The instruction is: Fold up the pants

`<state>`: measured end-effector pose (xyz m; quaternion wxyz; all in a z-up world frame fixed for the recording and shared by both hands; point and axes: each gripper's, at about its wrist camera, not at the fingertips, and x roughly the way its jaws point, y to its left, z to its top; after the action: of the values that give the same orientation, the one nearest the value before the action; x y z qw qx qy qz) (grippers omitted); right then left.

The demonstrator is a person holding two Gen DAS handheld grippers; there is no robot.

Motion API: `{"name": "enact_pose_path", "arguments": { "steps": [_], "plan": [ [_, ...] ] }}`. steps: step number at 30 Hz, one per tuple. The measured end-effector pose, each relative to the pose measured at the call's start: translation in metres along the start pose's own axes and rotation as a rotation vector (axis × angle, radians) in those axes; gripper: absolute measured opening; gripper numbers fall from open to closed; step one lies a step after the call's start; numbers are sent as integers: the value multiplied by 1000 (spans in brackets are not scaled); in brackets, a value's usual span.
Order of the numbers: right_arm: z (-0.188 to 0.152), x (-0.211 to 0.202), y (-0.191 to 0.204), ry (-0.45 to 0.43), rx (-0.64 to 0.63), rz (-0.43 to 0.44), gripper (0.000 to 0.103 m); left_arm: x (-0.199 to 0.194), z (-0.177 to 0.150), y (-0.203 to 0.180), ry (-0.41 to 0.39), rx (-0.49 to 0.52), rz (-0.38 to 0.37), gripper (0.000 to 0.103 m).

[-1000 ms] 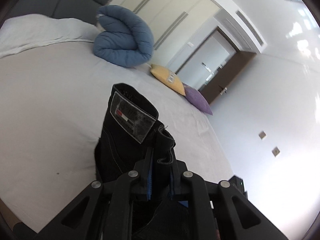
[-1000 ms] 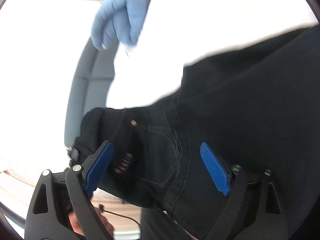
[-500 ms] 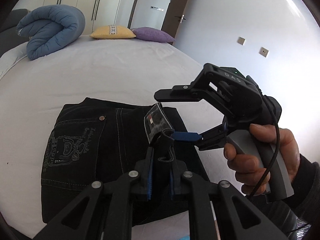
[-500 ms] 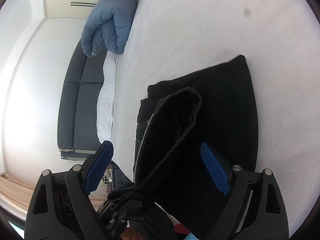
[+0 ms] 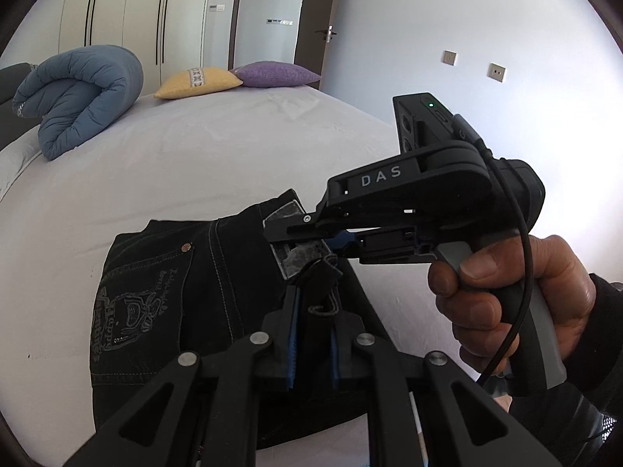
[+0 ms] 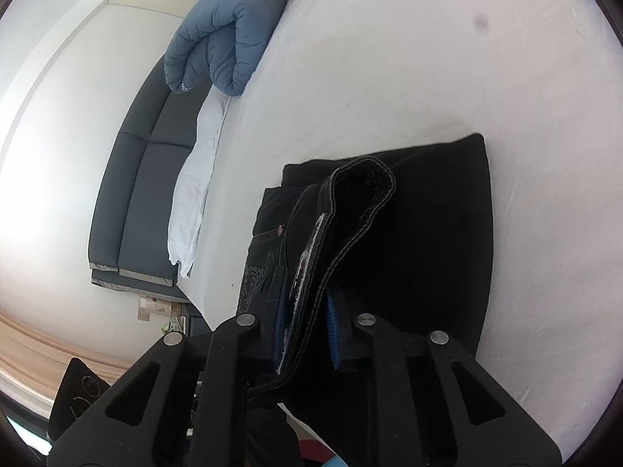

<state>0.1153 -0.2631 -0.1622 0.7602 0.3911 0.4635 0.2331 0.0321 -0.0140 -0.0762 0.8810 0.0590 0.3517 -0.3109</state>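
- I am looking at the black jeans point(image 5: 163, 303), which are lying folded on the white bed point(image 5: 194, 163), at the edge nearest to me.
- My left gripper point(image 5: 311, 334) is pinching a raised bit of the jeans' waistband, and its blue pads point(image 5: 291, 334) are pressing close on the cloth.
- My right gripper point(image 6: 305, 323) is squeezing the waistband too, right by the grey patch label point(image 5: 300, 253) on the jeans.
- In the left camera, the right gripper is reaching in from the right side of the jeans, and a bare hand point(image 5: 506, 303) is holding its handle.
- The back pocket with pale stitched writing point(image 5: 128, 307) is facing up on the left part of the jeans.
- A rolled blue quilt point(image 5: 78, 93) is sitting far from the jeans, at the other end of the bed.
- A yellow pillow point(image 5: 196, 81) and a purple pillow point(image 5: 276, 74) are lying side by side, also far beyond the jeans.
- A dark grey headboard point(image 6: 136, 179) is standing along the bed's side, well away from the jeans.
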Motion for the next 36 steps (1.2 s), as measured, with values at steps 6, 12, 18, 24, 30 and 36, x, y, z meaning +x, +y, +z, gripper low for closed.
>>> {"name": "enact_pose_path", "arguments": {
  "steps": [6,12,18,24,30,36],
  "plan": [
    [0,-25,-25,-25,36,2,16,17,1,-22,29,42,-22,12],
    [-18,-25,-66,-53,114,-1,14,40,-23,-33,91,64,-41,12],
    [-19,-24,-82,-81,119,-24,14,53,-29,-33,116,54,-63,17],
    [-11,-30,-80,-44,131,-72,21,38,-30,-24,116,-29,-170,66],
    [-12,-73,-44,-123,78,-71,22,-20,-30,14,19,-109,-161,82],
    [-26,-29,-9,19,-19,43,22,-7,-31,80,47,-264,-137,63]
  ]
}}
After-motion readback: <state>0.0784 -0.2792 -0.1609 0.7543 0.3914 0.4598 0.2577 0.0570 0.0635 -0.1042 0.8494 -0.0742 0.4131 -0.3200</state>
